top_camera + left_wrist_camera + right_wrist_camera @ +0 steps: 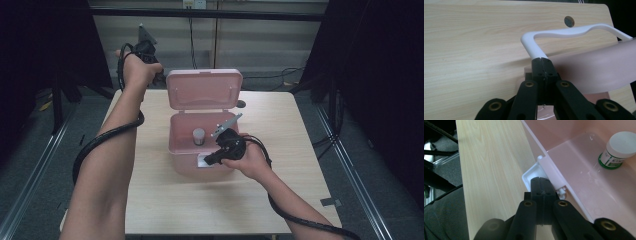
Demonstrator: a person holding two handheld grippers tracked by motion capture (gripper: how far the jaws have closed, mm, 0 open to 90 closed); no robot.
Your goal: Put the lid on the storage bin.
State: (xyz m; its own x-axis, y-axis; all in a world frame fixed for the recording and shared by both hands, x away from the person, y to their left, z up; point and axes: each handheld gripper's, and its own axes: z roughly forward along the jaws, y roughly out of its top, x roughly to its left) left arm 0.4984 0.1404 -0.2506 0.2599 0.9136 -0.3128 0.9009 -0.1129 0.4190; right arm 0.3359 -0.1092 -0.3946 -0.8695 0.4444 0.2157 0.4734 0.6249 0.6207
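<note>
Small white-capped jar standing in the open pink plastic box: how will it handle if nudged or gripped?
The small white-capped jar stands upright on the smooth floor of the pink plastic box, so a nudge would probably slide it rather than tip it. It looks squat and rigid, likely light. Laid on its round side it could roll; the smooth cap may be slippery to pinch.

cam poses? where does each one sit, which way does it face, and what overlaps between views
High view: above the person's side, facing forward and down on the table; both forearms, left tool, right tool, open pink box.
Left gripper view: on the left tool, looking along its shut jaws at the lid's white handle.
Right gripper view: on the right tool, jaws shut at the box's white latch; small jar inside.
Shared: box and jar in high and right gripper views.
</note>
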